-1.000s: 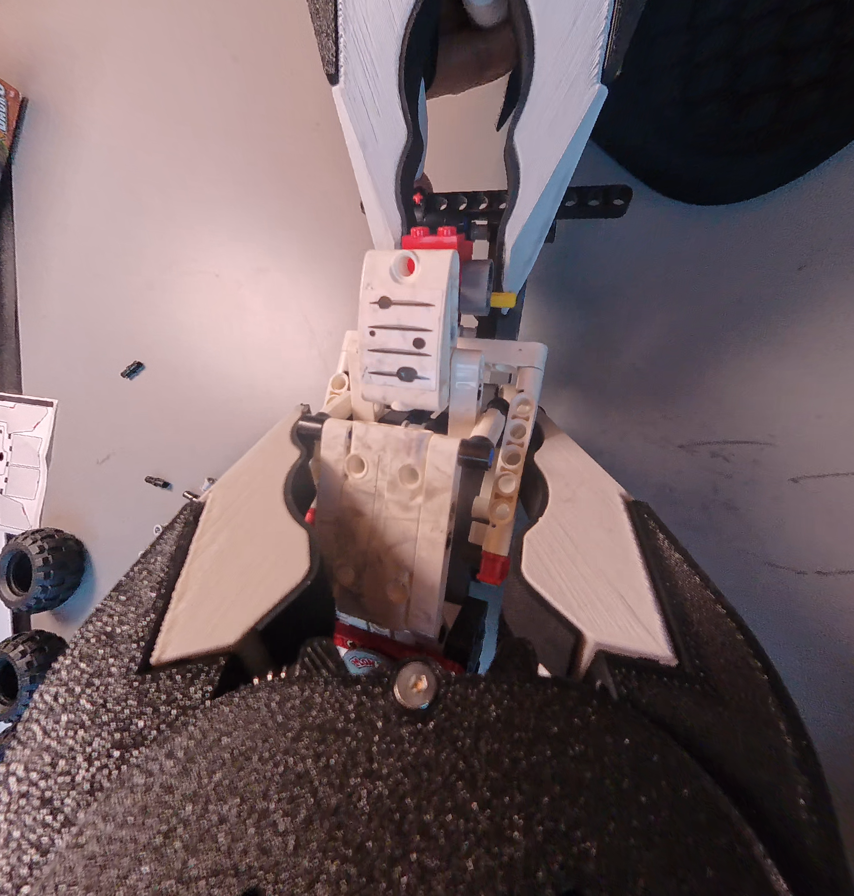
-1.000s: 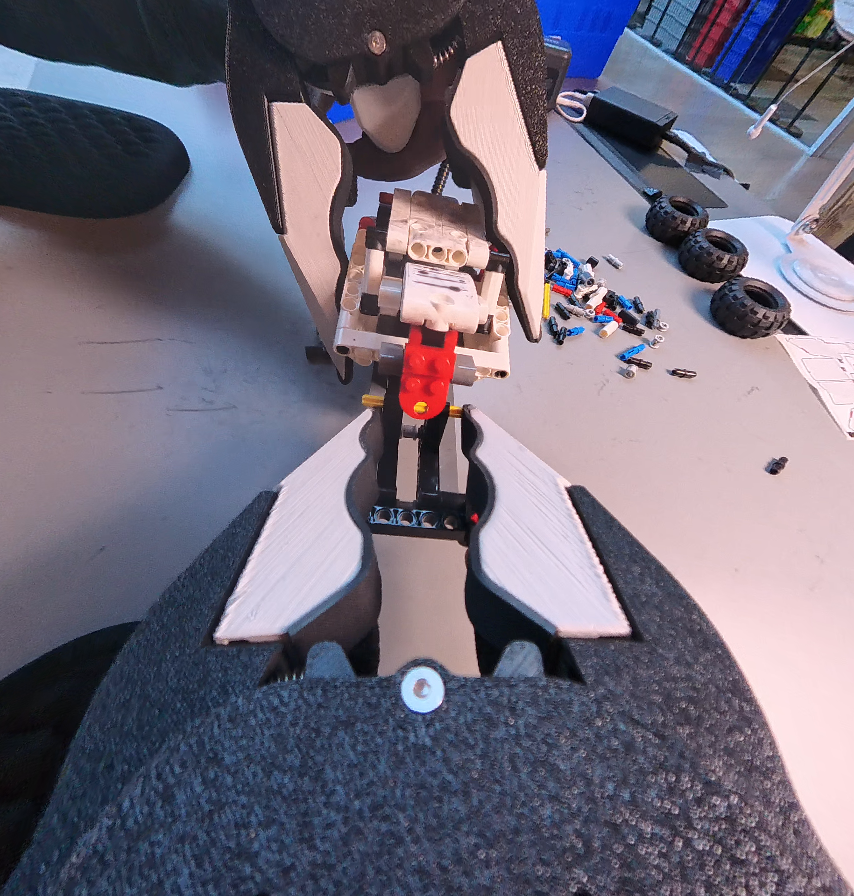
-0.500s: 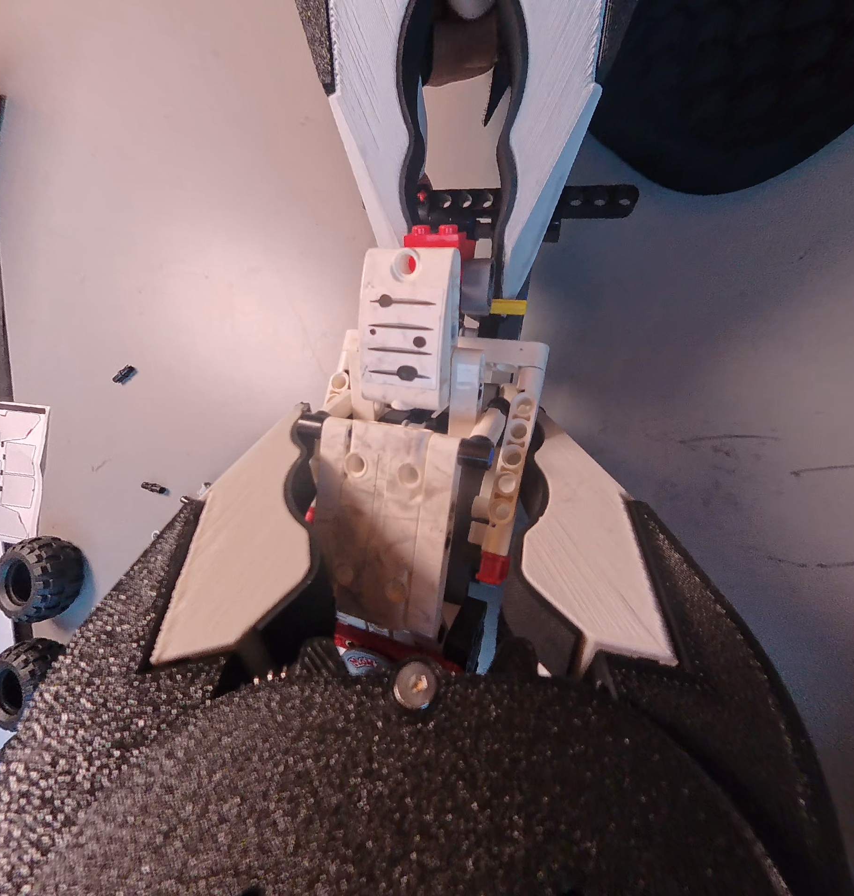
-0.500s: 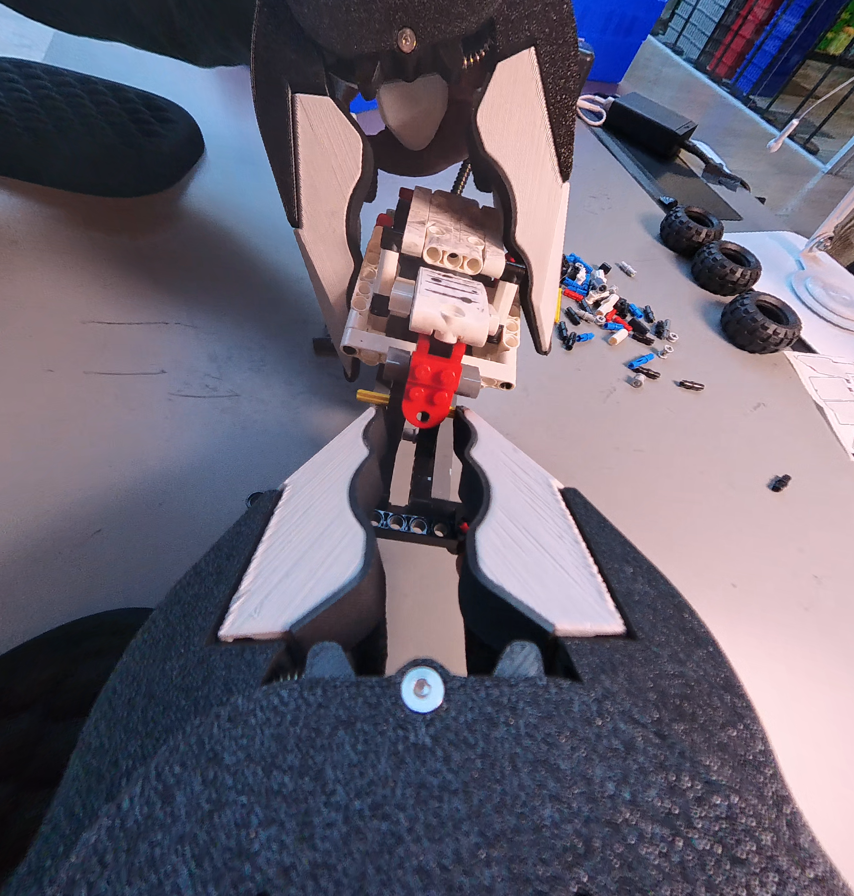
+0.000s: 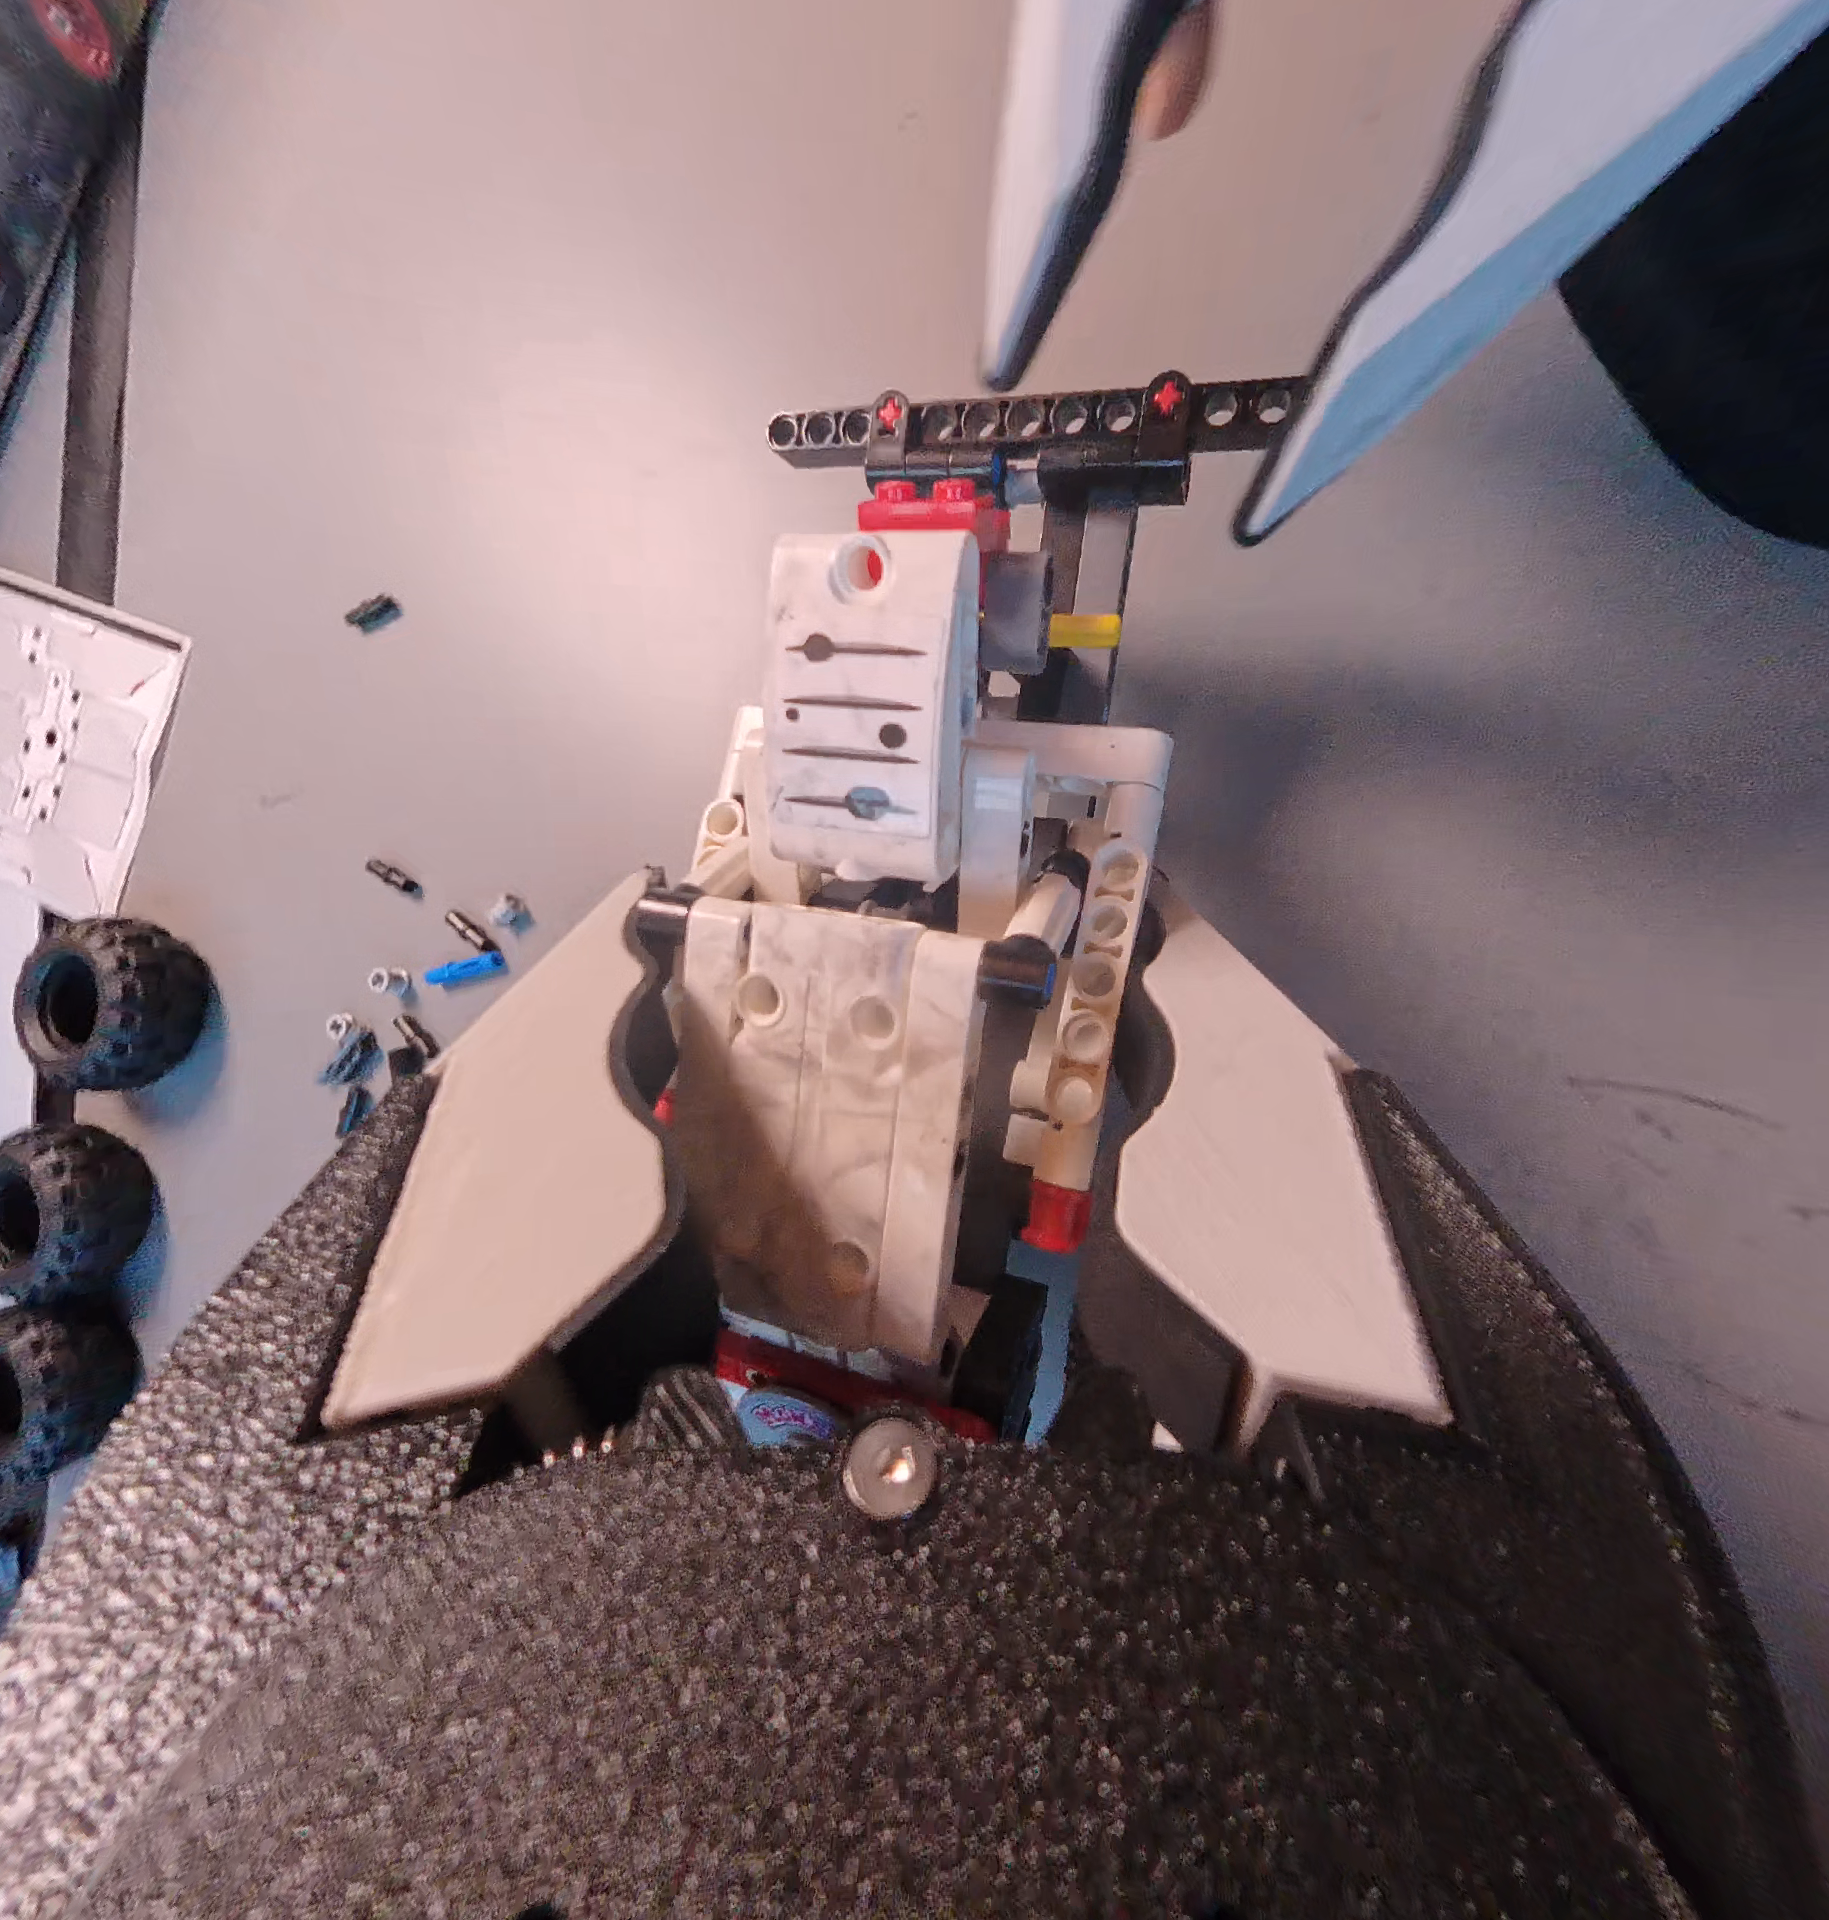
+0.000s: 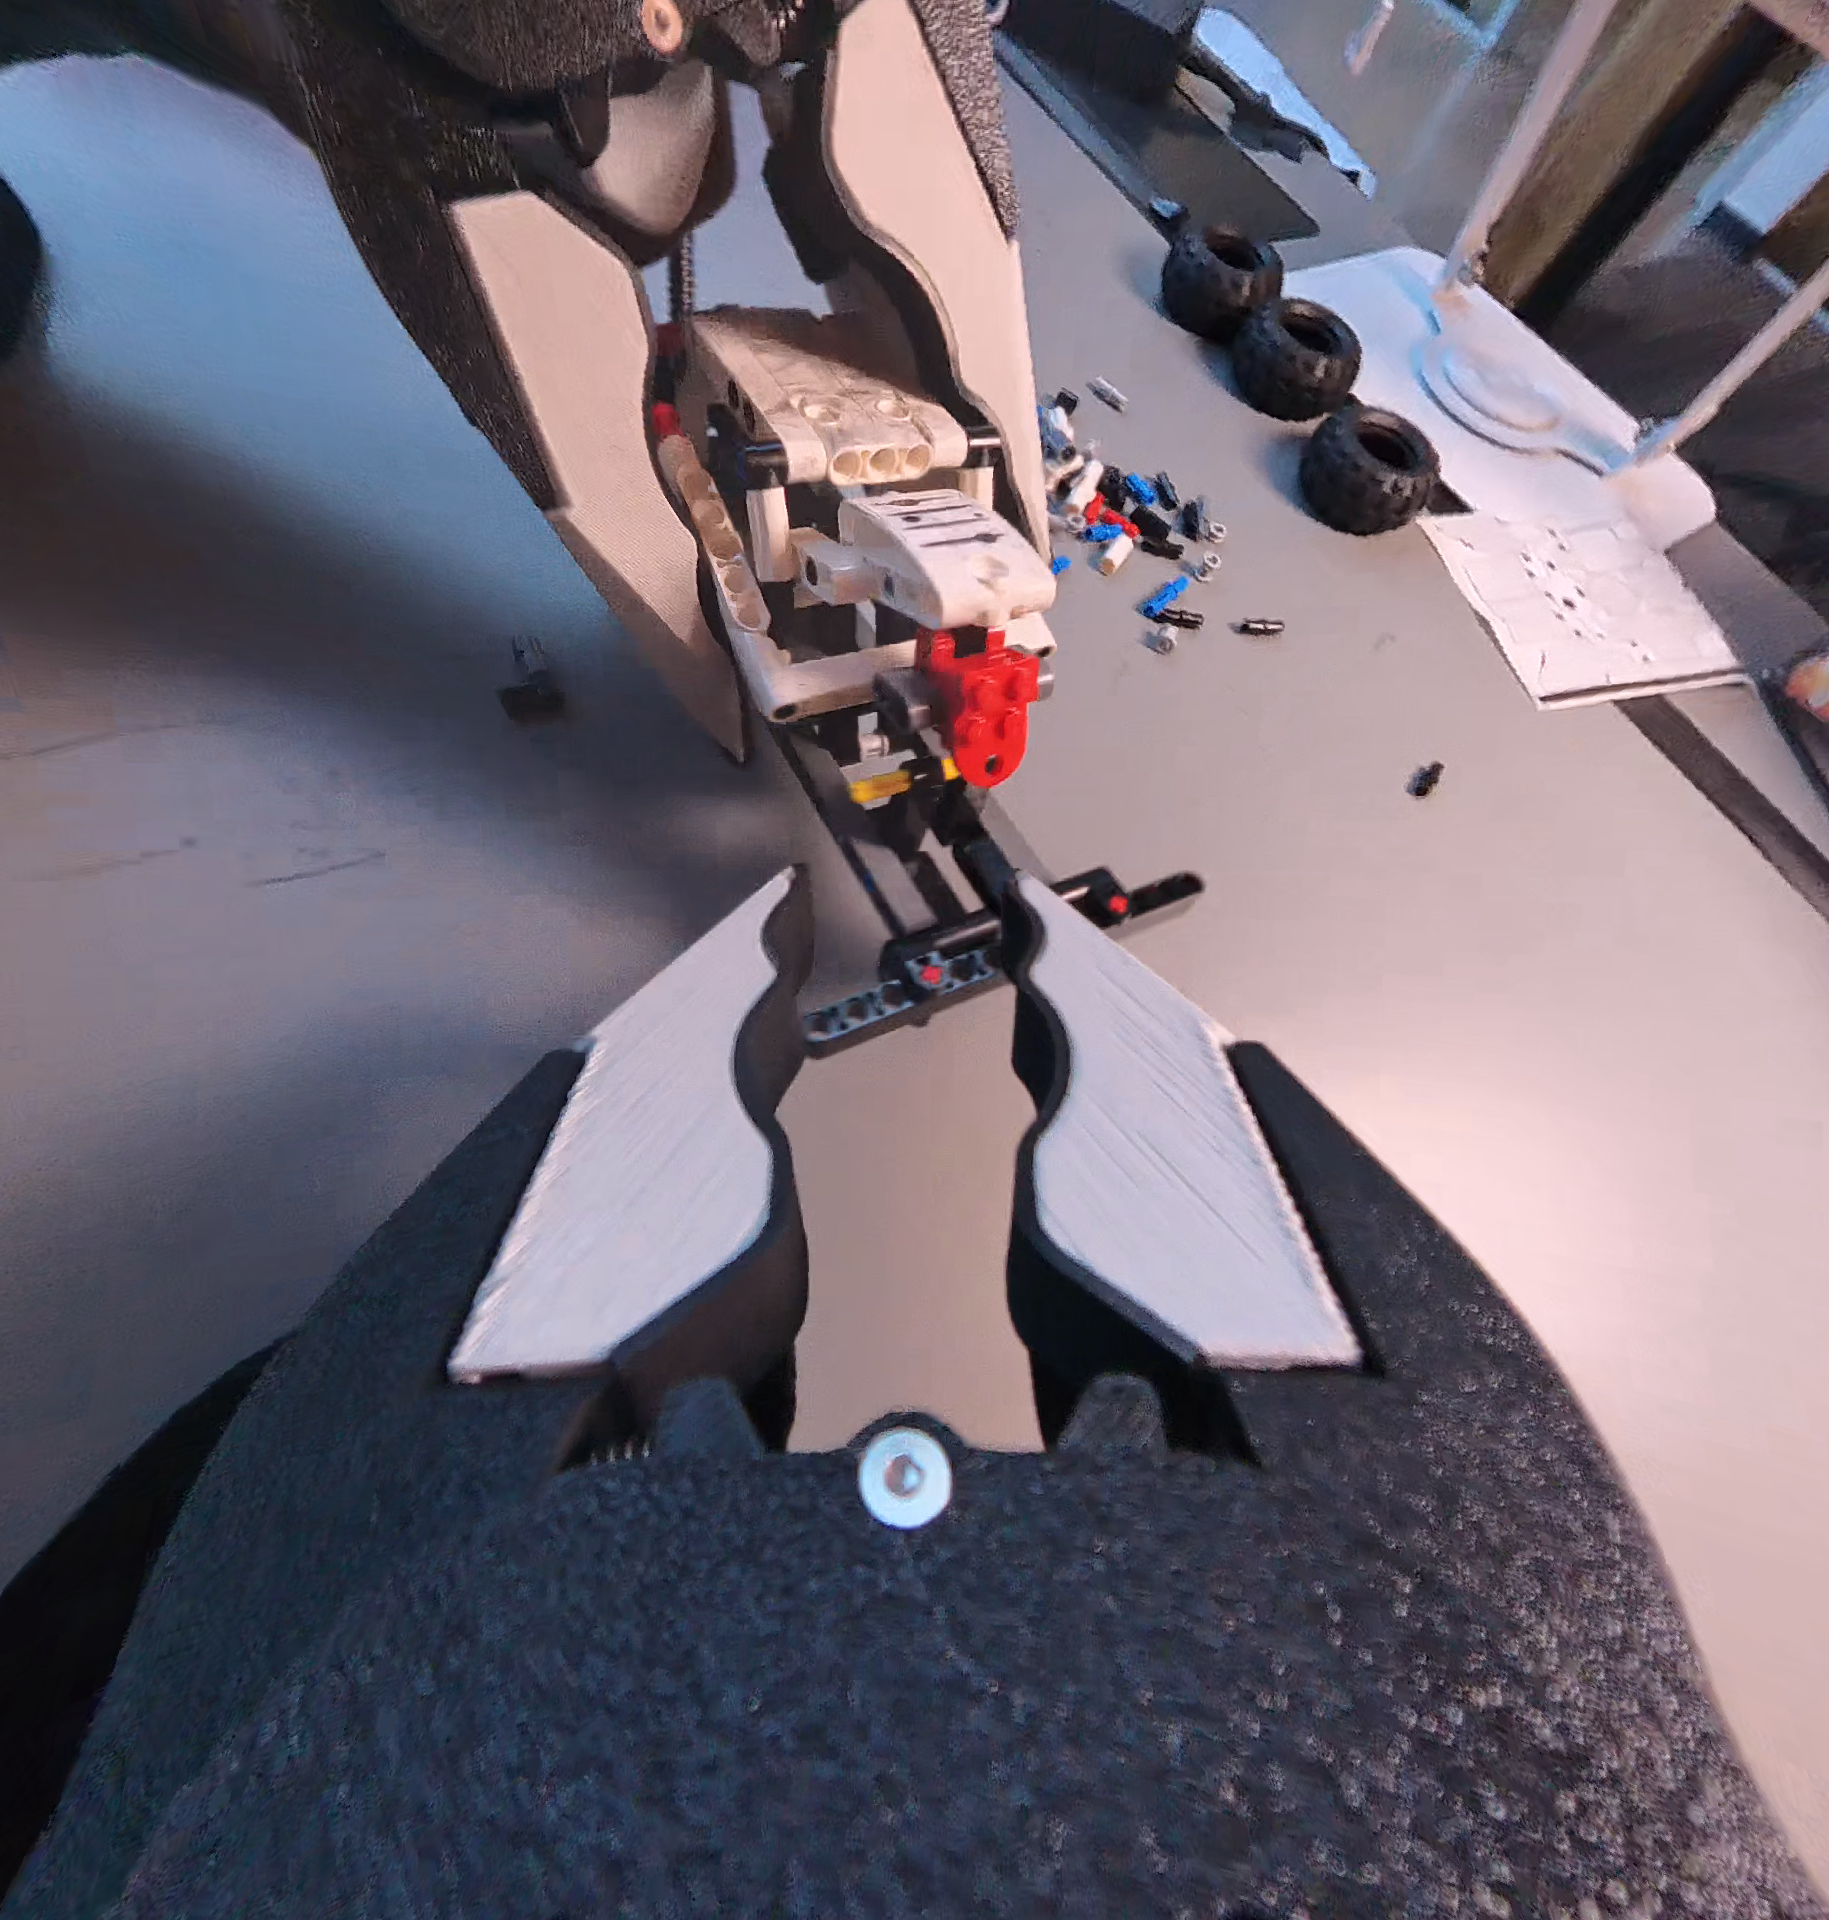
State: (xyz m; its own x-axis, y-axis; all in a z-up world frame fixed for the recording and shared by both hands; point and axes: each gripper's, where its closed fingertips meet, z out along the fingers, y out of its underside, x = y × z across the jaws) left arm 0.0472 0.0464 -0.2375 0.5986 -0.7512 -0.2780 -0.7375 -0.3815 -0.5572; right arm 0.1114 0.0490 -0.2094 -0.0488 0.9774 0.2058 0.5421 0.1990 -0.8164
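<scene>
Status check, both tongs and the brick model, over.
Left tongs shut on white-and-black brick vehicle model. Right tongs open, at its black holed crossbeam. Three black knobby tyres, small pins aside.

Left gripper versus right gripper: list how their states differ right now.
The left gripper is shut on the white brick model; the right gripper is open and holds nothing. The left gripper's fingers press the model's sides; the right gripper's fingertips only straddle the model's black beam. Both have pale fingers on black bodies.

White brick-built model point(image 5: 858, 987) clamped between left gripper point(image 5: 889, 1049) fingers; black holed beam point(image 5: 1035, 421) at far end.
</scene>
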